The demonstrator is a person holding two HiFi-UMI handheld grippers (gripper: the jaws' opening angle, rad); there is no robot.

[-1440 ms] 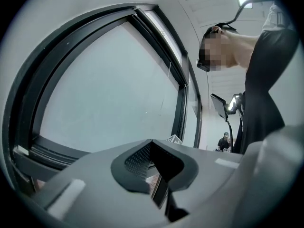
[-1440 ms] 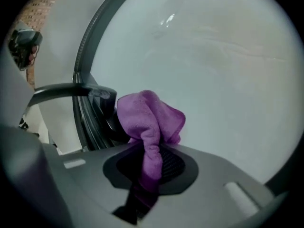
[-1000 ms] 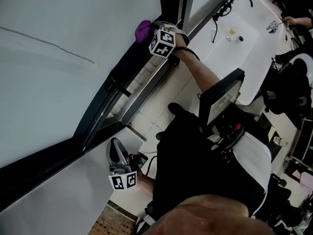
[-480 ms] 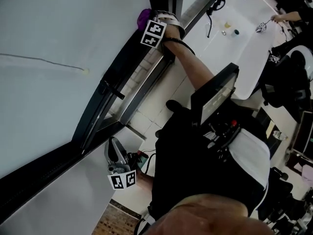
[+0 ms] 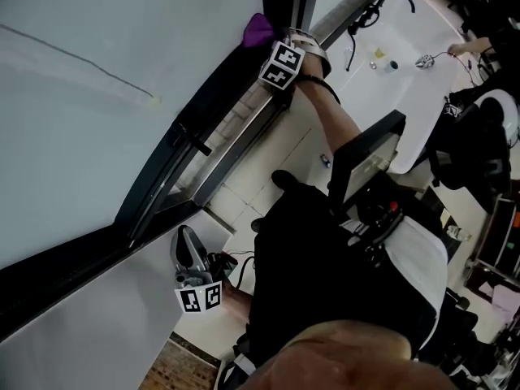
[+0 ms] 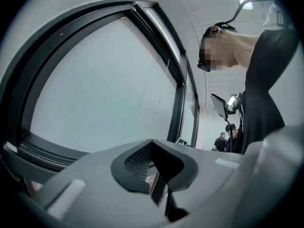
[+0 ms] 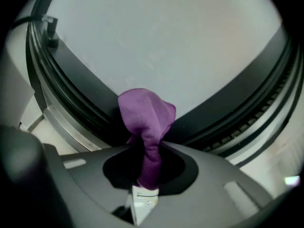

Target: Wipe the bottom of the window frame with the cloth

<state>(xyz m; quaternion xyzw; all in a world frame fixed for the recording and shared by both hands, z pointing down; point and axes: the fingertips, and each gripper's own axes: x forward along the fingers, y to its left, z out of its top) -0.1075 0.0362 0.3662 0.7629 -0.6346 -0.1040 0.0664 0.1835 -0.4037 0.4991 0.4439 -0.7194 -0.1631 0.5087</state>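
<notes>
Right gripper (image 7: 149, 151) is clamping the purple cloth (image 7: 145, 115) against the window frame (image 7: 85, 99), wiping apparently part-done with frame length remaining; left gripper (image 6: 154, 167) is hanging closed, empty.

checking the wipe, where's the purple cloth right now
The purple cloth is pinched in the right hand-held gripper, against the dark window frame at the head view's top centre.

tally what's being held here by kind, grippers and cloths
grippers: 2 (left gripper, right gripper)
purple cloth: 1, pinched in the right gripper
total: 3
</notes>
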